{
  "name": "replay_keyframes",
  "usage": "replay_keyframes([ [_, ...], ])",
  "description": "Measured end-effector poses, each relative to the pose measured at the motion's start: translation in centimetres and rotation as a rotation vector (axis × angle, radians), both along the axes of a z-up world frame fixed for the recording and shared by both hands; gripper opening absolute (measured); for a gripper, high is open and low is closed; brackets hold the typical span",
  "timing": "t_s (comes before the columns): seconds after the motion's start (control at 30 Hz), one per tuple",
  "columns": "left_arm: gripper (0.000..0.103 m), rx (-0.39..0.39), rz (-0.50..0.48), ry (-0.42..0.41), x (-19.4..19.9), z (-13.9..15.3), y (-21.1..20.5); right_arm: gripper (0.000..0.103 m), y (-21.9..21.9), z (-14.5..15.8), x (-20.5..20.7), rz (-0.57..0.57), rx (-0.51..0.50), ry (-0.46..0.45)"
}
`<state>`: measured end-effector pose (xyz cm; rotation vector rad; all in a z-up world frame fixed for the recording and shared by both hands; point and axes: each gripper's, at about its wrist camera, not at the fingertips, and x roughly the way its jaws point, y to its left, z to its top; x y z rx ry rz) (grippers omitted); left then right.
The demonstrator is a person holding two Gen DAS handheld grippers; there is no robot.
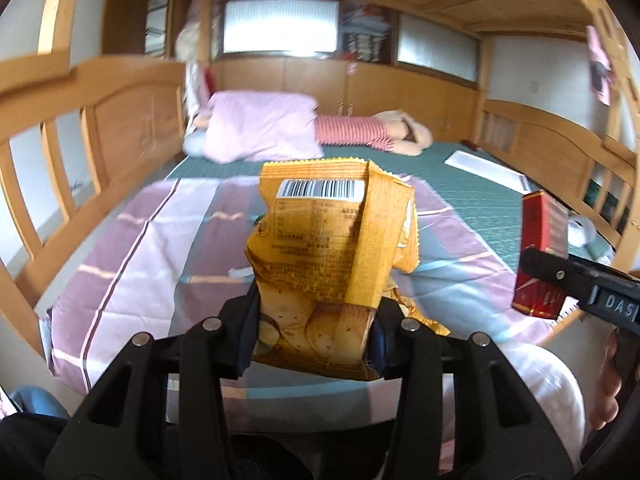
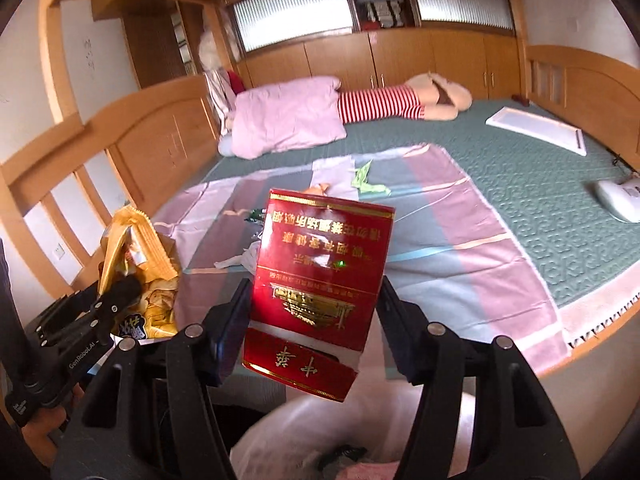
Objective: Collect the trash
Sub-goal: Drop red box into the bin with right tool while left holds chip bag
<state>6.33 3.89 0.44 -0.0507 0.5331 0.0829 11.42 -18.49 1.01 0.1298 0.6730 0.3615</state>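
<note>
My left gripper [image 1: 314, 332] is shut on a crumpled yellow snack bag [image 1: 332, 248], held up above the bed's near edge; the bag also shows in the right wrist view [image 2: 140, 264]. My right gripper [image 2: 314, 316] is shut on a red cigarette pack [image 2: 320, 276] with its flap hanging open, also above the near edge; the pack appears at the right of the left wrist view [image 1: 542, 256]. More scraps lie on the striped sheet [image 2: 460, 248]: a green wrapper [image 2: 366, 182], an orange scrap [image 2: 318, 189] and white crumpled paper [image 2: 244, 258]. A white trash bag [image 2: 360, 432] sits below the grippers.
The bed has wooden rails at the left [image 1: 80, 128] and right [image 2: 592, 92]. A pink pillow [image 2: 288, 116] and a striped plush toy [image 2: 400, 104] lie at the far end. A white flat box [image 2: 538, 128] and a white device [image 2: 618, 200] rest on the green mattress.
</note>
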Motion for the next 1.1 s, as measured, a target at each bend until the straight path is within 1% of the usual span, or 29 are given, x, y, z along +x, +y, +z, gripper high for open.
replay_keyframes([
  [0.13,0.046,0.012,-0.043,-0.055,-2.7,2.3,-2.1,0.061,-1.6,0.3,-2.7,-0.015,-0.027,-0.017],
  [0.27,0.046,0.032,-0.067,-0.088,-4.3,3.7,-3.6,0.061,-2.9,-0.3,-4.3,-0.031,-0.053,-0.002],
  [0.4,0.047,0.032,-0.096,-0.109,-5.5,4.5,-4.6,0.061,-3.9,-1.7,-5.2,-0.032,-0.085,0.043],
  [0.57,0.047,0.043,-0.125,-0.116,-6.5,4.9,-5.9,0.063,-4.1,-4.4,-5.6,-0.012,-0.134,0.163],
  [0.63,0.047,0.046,-0.134,-0.113,-6.7,4.9,-6.3,0.064,-4.4,-5.0,-6.0,-0.011,-0.145,0.187],
  [0.67,0.047,0.044,-0.14,-0.11,-6.8,4.9,-6.4,0.068,-4.7,-4.9,-6.0,-0.019,-0.14,0.185],
  [0.77,0.047,0.047,-0.15,-0.104,-7.0,4.8,-7.0,0.075,-5.4,-4.0,-6.3,-0.044,-0.099,0.165],
  [0.83,0.047,0.048,-0.155,-0.103,-7.1,4.7,-7.2,0.076,-6.2,-3.2,-6.4,-0.068,-0.074,0.141],
  [0.97,0.047,0.05,-0.174,-0.09,-7.2,4.3,-7.7,0.077,-7.4,-2.0,-6.8,-0.124,-0.065,0.087],
  [1.1,0.047,0.049,-0.197,-0.076,-7.3,3.8,-8.2,0.078,-8.3,-1.2,-7.1,-0.161,-0.035,0.054],
])
